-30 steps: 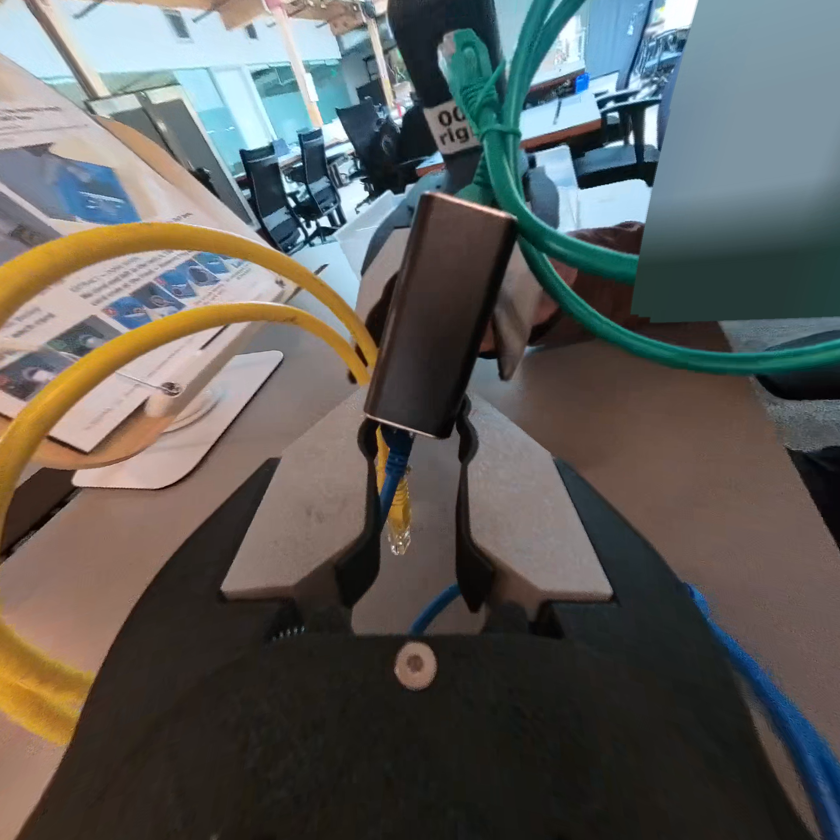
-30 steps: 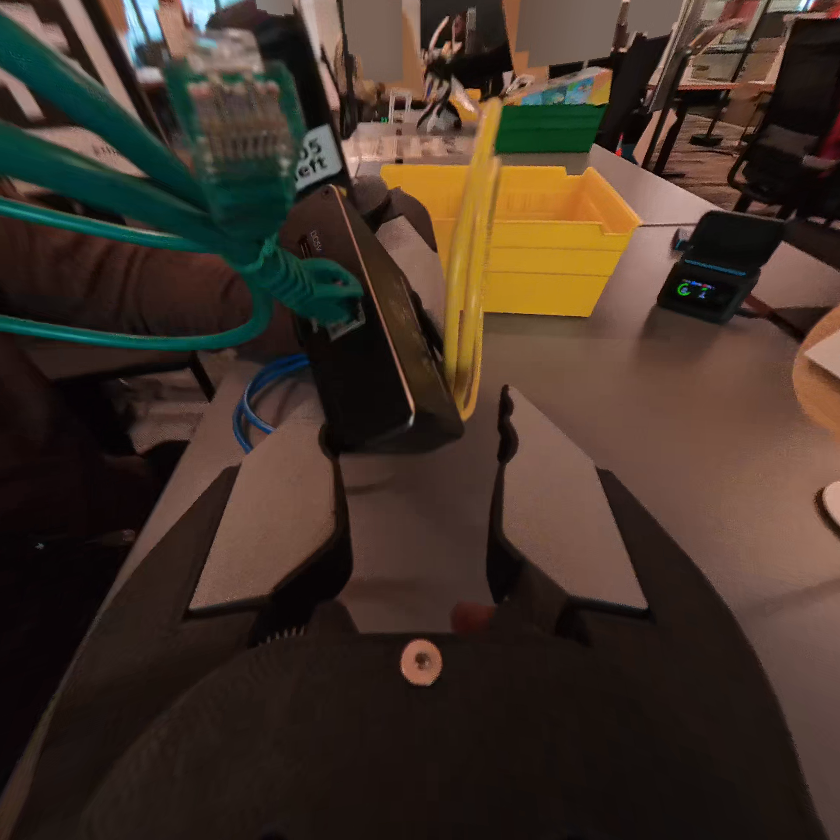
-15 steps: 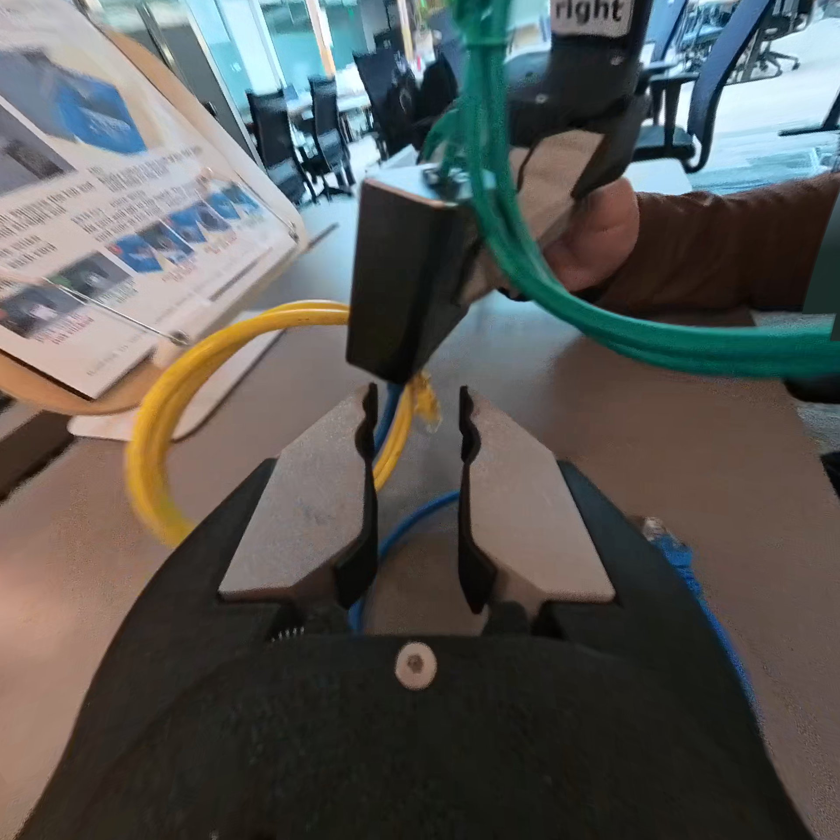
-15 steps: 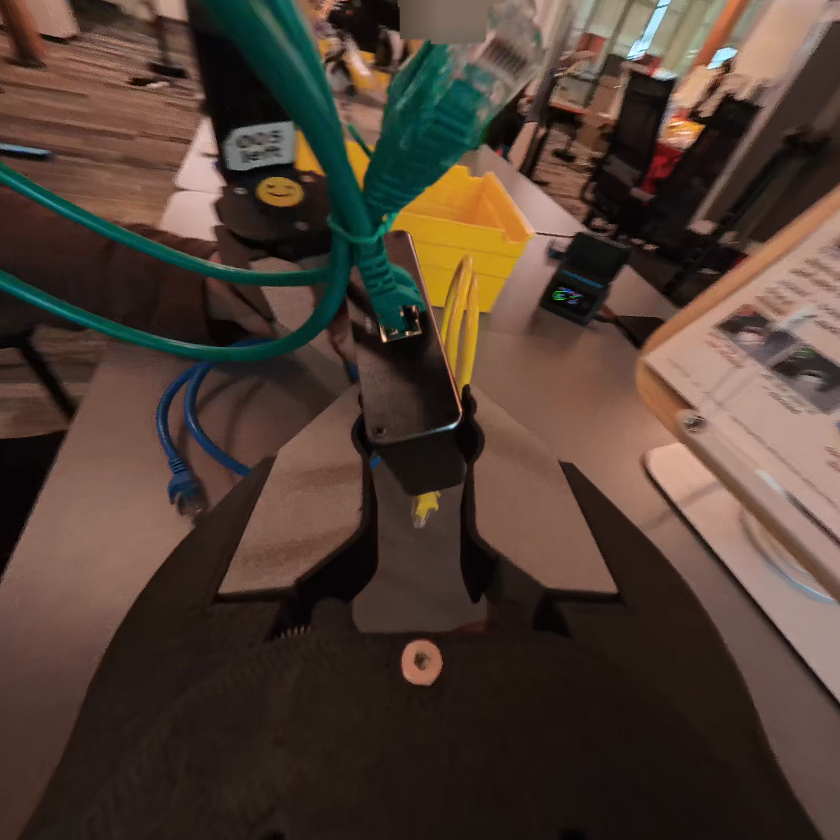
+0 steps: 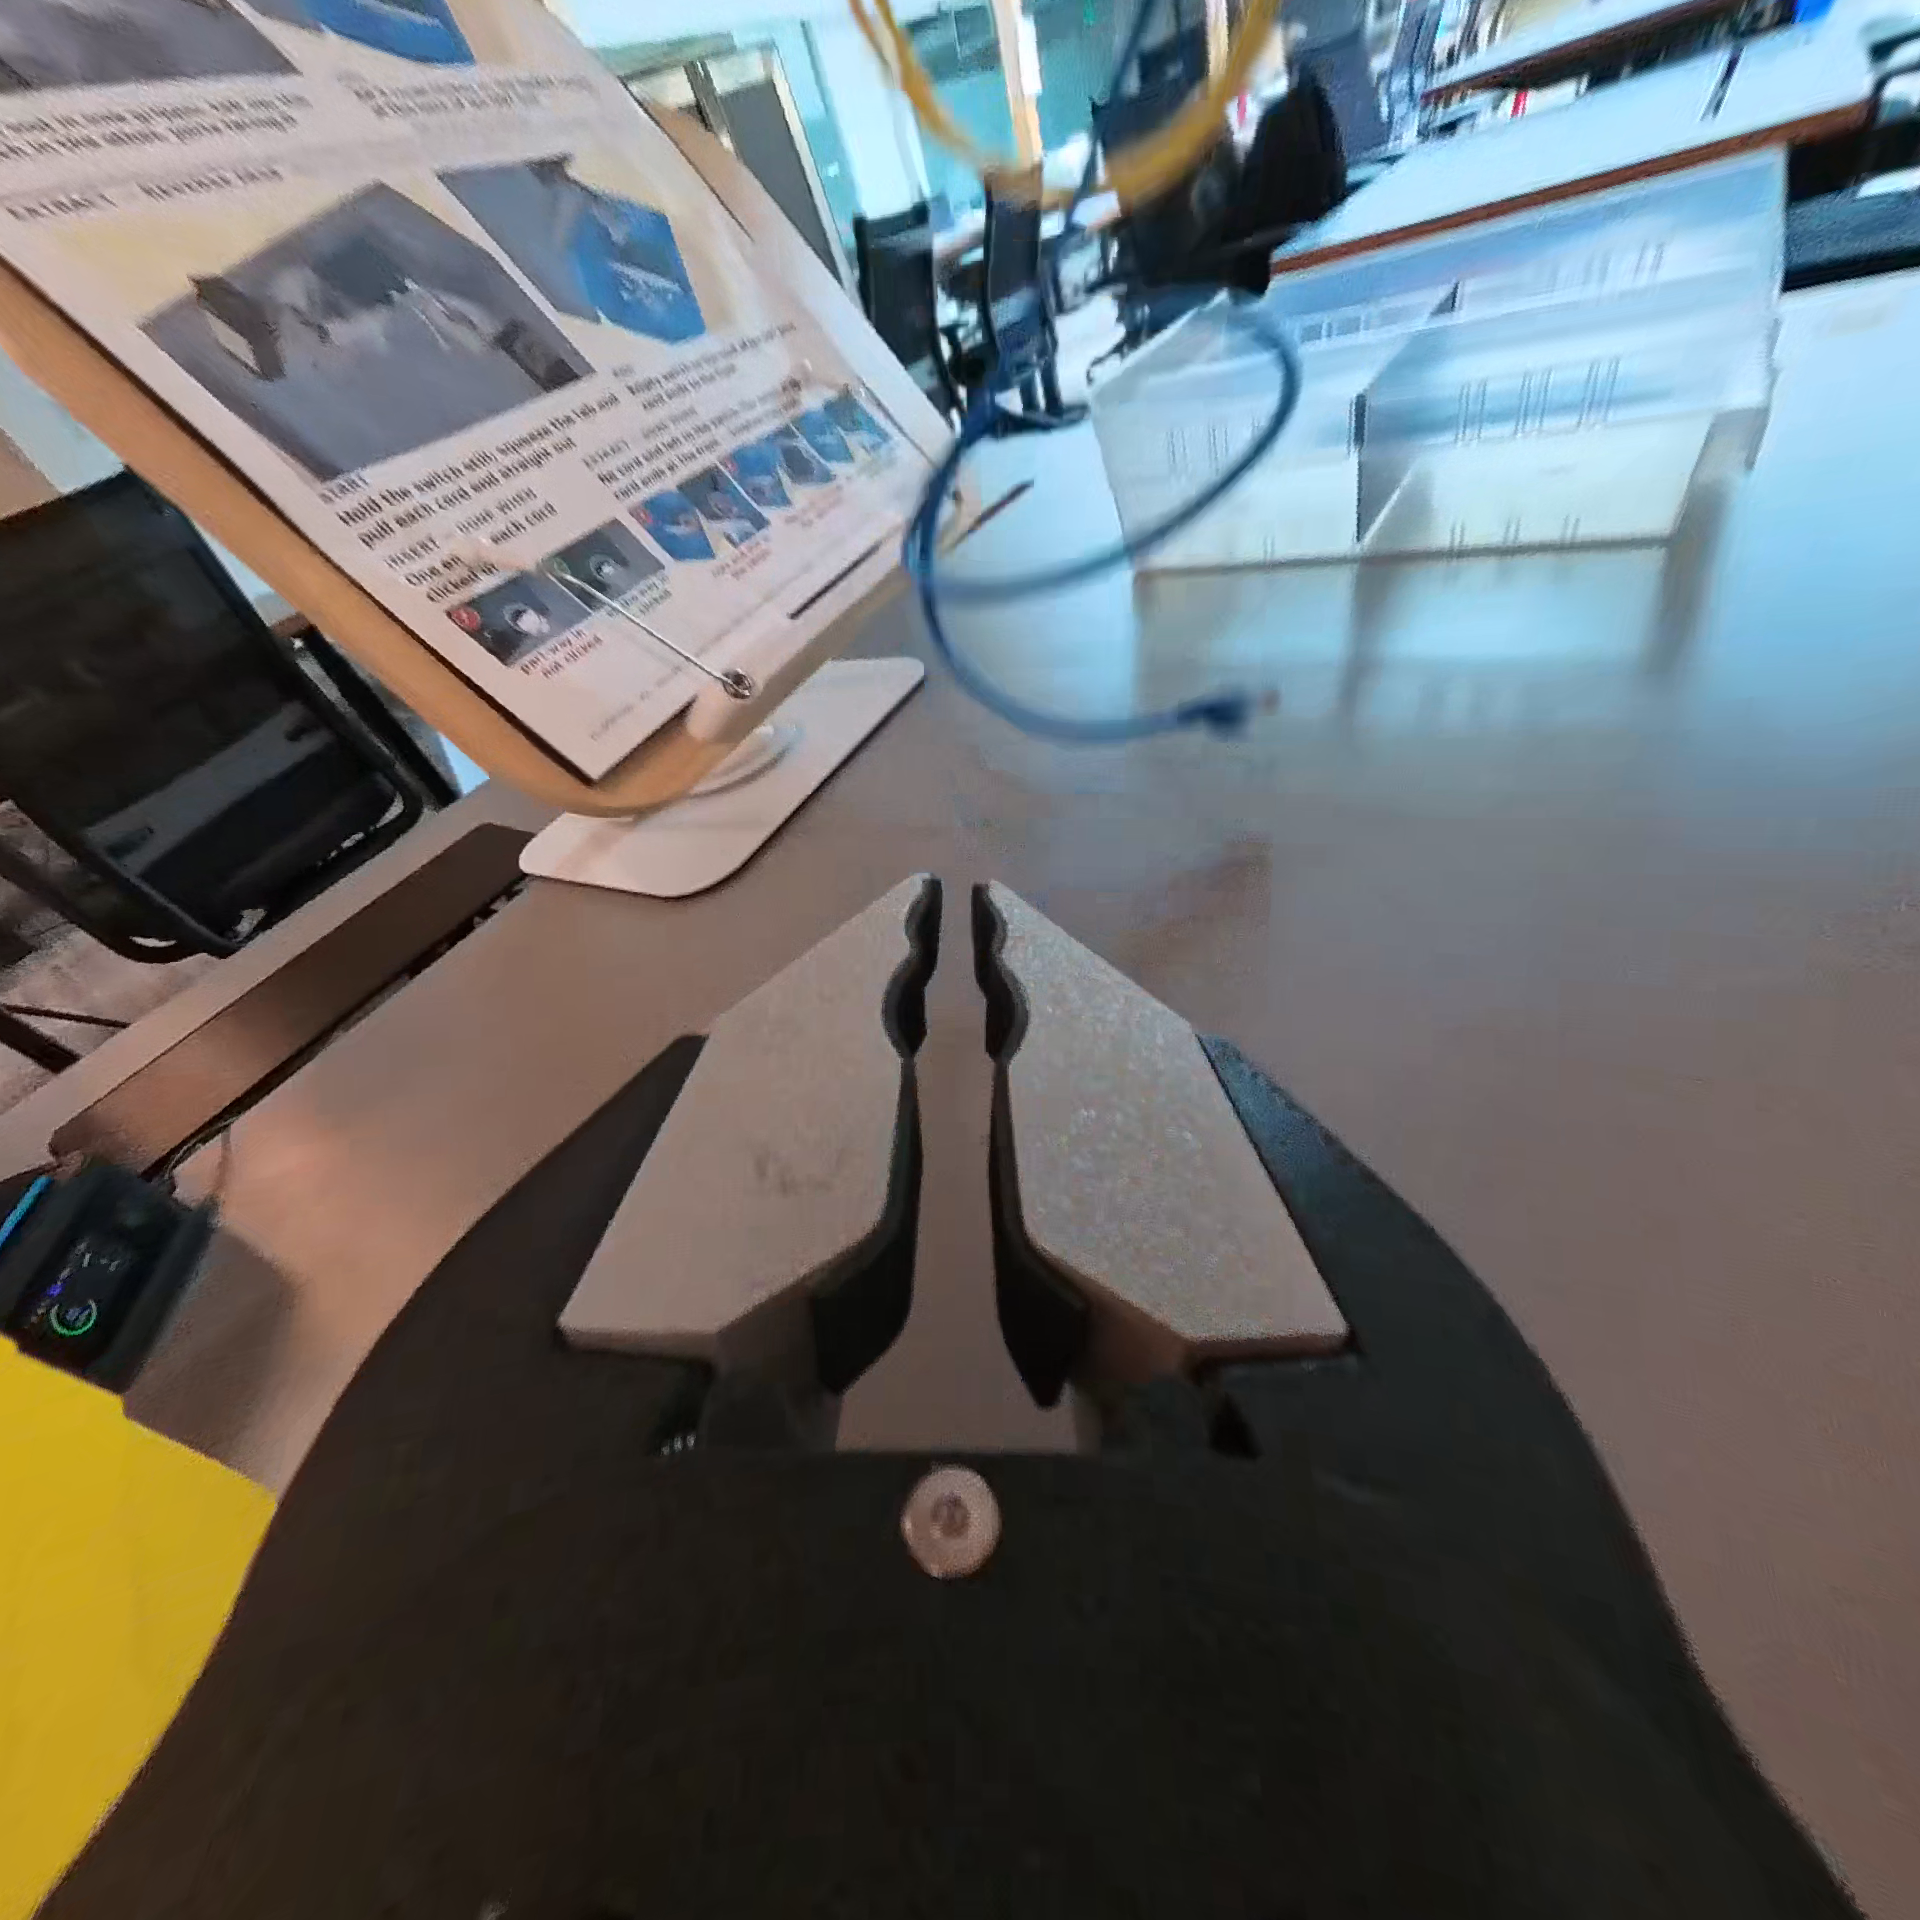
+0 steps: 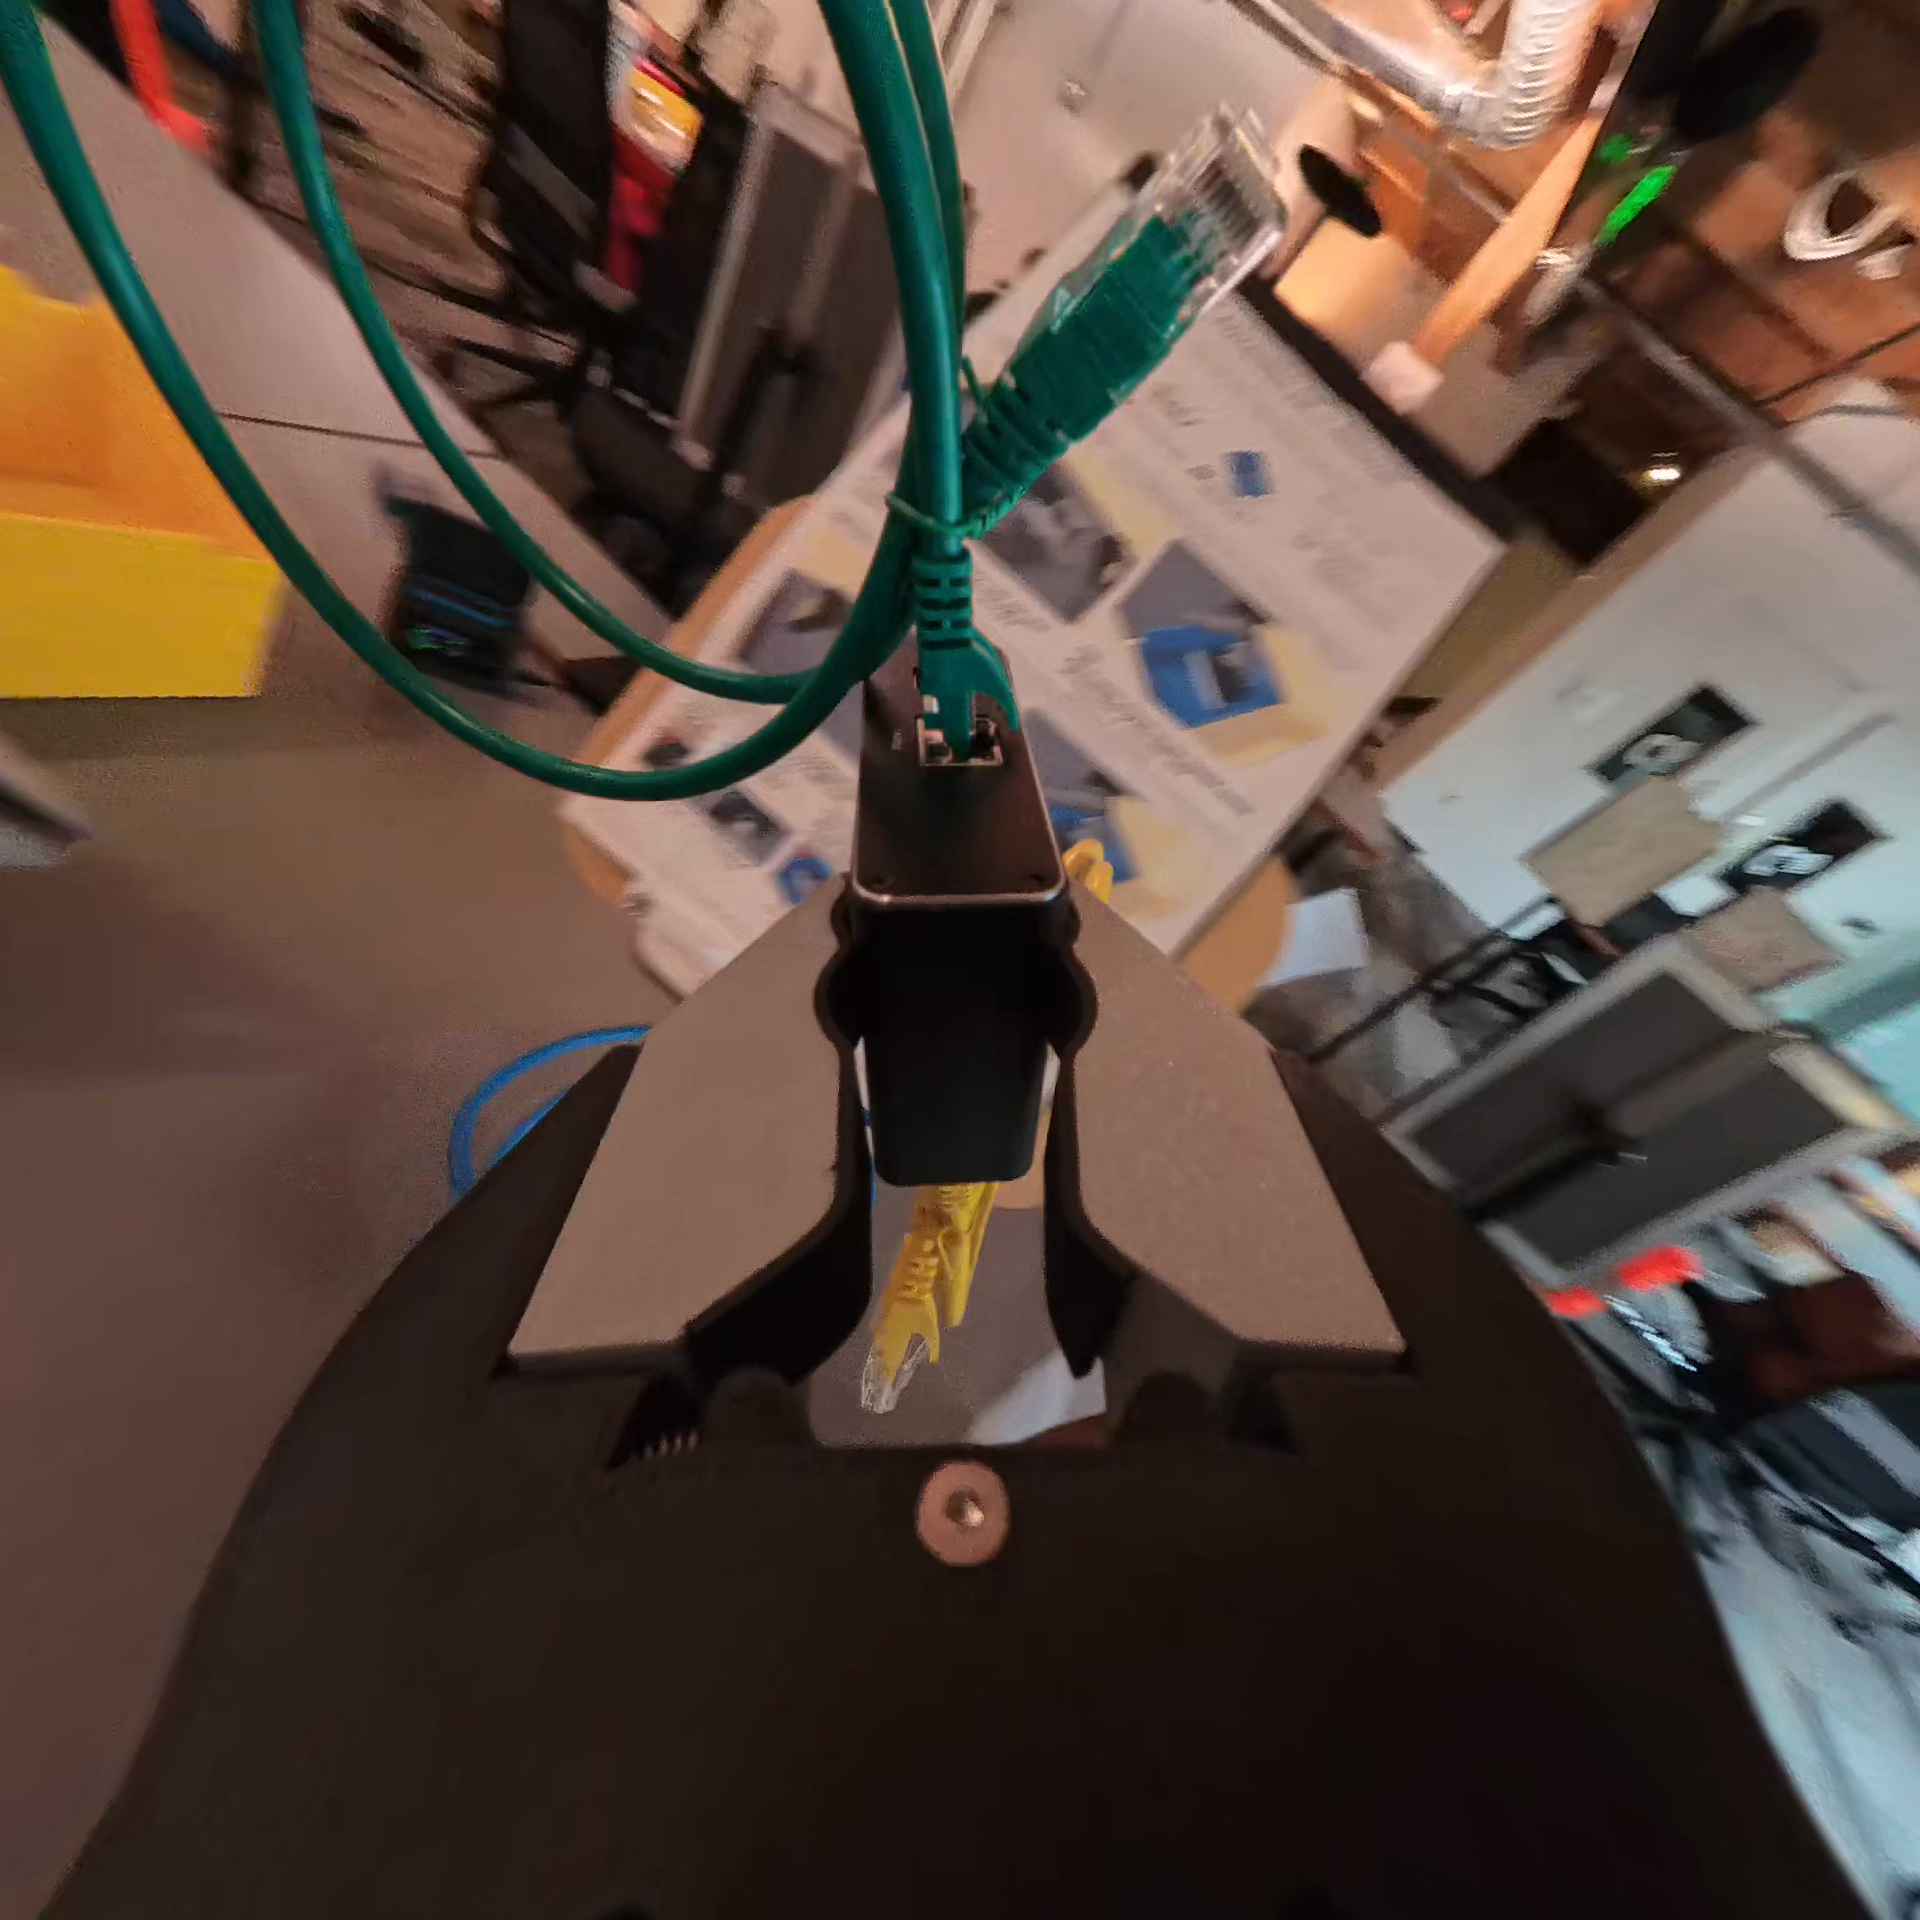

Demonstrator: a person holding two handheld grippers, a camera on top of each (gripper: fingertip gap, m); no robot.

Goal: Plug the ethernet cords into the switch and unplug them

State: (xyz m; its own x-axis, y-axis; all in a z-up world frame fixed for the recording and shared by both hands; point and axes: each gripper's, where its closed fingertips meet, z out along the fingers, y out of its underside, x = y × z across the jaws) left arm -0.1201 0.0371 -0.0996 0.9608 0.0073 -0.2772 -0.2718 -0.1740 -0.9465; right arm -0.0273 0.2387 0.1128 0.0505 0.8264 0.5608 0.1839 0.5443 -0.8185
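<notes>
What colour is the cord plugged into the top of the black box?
Green. The cord in the switch shows best in the right wrist view.

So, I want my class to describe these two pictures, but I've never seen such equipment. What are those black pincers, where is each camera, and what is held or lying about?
Each black pincer is a hand-held two-finger gripper with a camera looking along its fingers. The left gripper is nearly shut and holds nothing, above a brown table bearing a blue ethernet cord, a tilted printed instruction board and a clear plastic box. The right gripper clamps a small black switch box. A green ethernet cord is plugged into its far end; a yellow cord's loose plug hangs below.
</notes>
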